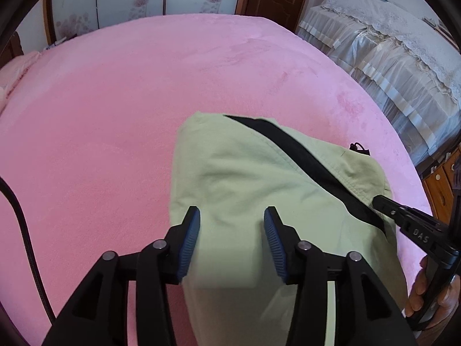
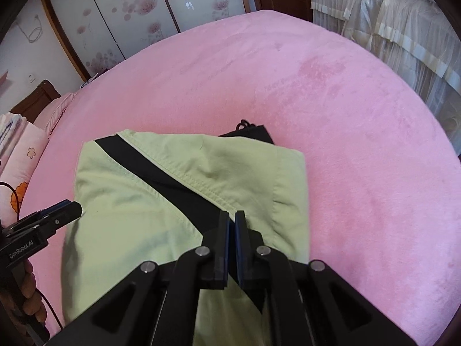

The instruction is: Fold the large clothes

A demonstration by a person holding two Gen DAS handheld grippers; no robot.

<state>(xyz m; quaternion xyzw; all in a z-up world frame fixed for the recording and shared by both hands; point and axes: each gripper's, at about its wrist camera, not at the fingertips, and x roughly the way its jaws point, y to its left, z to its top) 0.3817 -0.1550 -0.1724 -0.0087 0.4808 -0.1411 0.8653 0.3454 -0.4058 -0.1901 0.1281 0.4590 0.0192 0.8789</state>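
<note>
Left gripper (image 1: 232,225) jaws apart over folded green garment (image 1: 247,173), pink bed (image 1: 115,101), right gripper (image 1: 380,201) beside.

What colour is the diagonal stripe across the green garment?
Black stripe on the garment; clearest in the right wrist view.

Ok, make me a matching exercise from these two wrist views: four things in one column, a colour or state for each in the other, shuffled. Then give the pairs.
Column one:
1. left gripper
2. right gripper
3. garment
4. bed cover

Column two:
A. plain pink, spread under everything
B. jaws shut over the black stripe
C. pale green, folded into a compact block
D. jaws apart above the cloth

Pairs: 1-D, 2-B, 3-C, 4-A
</note>
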